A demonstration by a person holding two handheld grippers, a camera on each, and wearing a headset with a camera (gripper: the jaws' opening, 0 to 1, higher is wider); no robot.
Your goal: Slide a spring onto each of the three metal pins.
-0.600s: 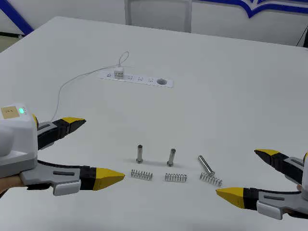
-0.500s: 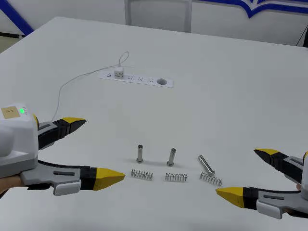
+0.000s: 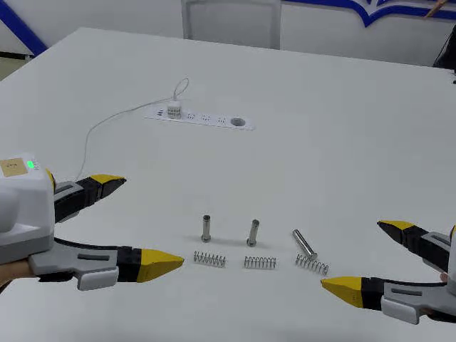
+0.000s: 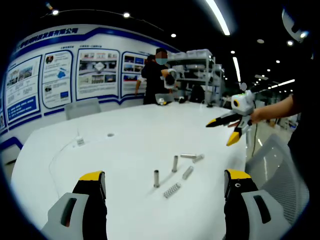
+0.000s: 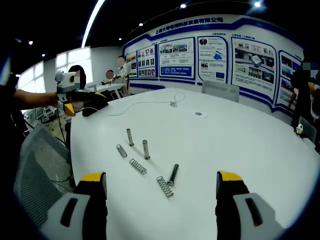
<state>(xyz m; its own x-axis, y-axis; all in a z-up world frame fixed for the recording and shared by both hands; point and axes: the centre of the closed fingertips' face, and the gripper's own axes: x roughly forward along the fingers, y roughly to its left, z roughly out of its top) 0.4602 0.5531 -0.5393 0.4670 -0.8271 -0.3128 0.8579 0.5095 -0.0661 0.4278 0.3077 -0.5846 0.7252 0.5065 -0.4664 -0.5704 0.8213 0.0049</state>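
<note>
Head view, power strip (image 3: 203,118) well behind pins (image 3: 253,233), cable (image 3: 108,117) trailing left

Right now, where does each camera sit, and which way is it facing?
Head view: on the headset, looking forward and down at the table, three pins and three springs; left tool and right tool, both open, at the lower corners.
Left gripper view: on the left tool, facing along its jaws, over the parts, toward the right tool.
Right gripper view: on the right tool, facing back toward the left tool.
Shared: all views show pins and springs.
</note>
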